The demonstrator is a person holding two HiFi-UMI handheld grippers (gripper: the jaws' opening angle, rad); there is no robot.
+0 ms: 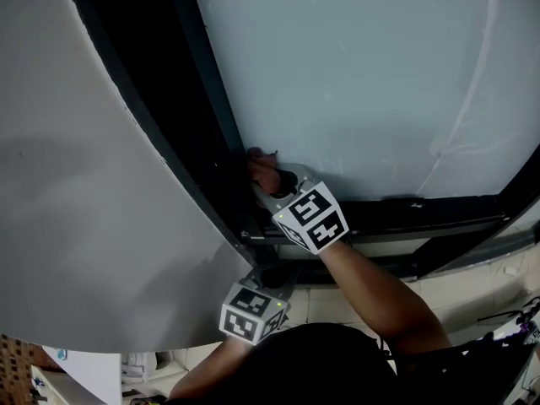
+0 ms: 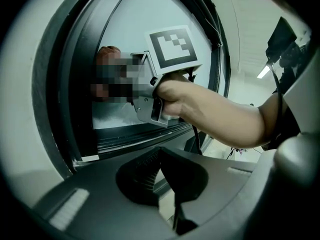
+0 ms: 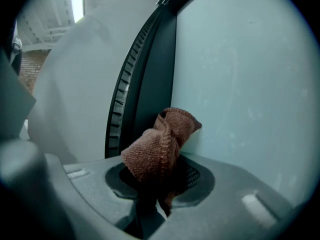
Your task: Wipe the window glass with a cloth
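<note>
Brown knitted cloth (image 3: 161,143) clamped in the right gripper (image 3: 159,179), pressed to the window glass (image 3: 250,84) beside the black frame (image 3: 152,79), left gripper (image 2: 172,194) held lower, jaws closed and empty.

The cloth (image 3: 159,145) is a rust-brown, knit-textured rag, bunched into a lump and pinched upright in the right gripper (image 3: 161,186). Its top fold touches the window glass (image 3: 245,79), a pale blue-grey pane, at the lower left corner beside the dark frame (image 3: 150,89).
</note>
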